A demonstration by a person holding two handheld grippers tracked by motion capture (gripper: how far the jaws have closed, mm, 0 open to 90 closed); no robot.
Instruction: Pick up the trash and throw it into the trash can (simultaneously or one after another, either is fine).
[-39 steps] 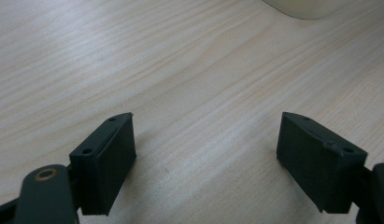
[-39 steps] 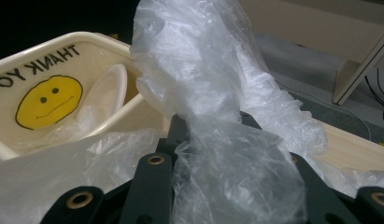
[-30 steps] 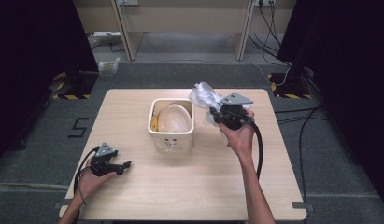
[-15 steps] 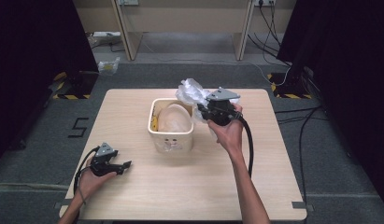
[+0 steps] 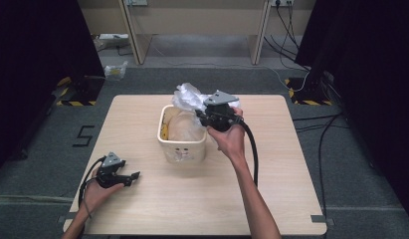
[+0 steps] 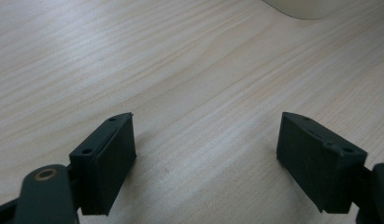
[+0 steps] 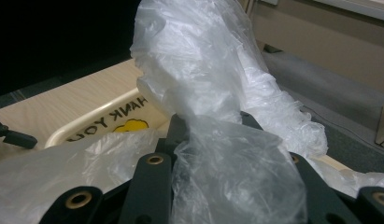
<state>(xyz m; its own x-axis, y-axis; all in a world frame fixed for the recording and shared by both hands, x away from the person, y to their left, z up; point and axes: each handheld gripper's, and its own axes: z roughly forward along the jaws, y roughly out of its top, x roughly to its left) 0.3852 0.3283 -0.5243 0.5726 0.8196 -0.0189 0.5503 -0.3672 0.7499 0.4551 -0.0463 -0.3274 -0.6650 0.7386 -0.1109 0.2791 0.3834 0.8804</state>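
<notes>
Wood-grain counter (image 5: 142, 124) sits under our hands on a grey carpeted floor (image 5: 52, 154), with dark curtains to either side and a pale desk frame (image 5: 192, 20) beyond the far edge. Black cables (image 5: 321, 134) trail over the floor off the right edge, and hazard-striped feet stand near the 2 far corners.

Our right hand-held gripper (image 5: 202, 115) hangs over the far-right rim of the cream bin (image 5: 184, 147), which stands near the middle of the counter, a little toward the far edge. Its jaws are clenched on a crumpled clear plastic bag (image 5: 188, 97); in the right gripper view the film (image 7: 217, 116) bunches up between and above the jaws and spills over them, so we cannot see how narrow the gap is. Part of the bag lies inside the bin, the rest rises above the rim toward the far edge. Yellow print shows on the bin's inner wall (image 7: 124, 123).

Our left hand-held gripper (image 5: 132, 177) rests low by the near-left corner, released, its 2 jaws set wide apart with bare wood between them. Its pads (image 6: 110, 158) hold nothing.

We see open wood along the whole near edge, along the right edge, and between the left hand-held gripper and the bin.
</notes>
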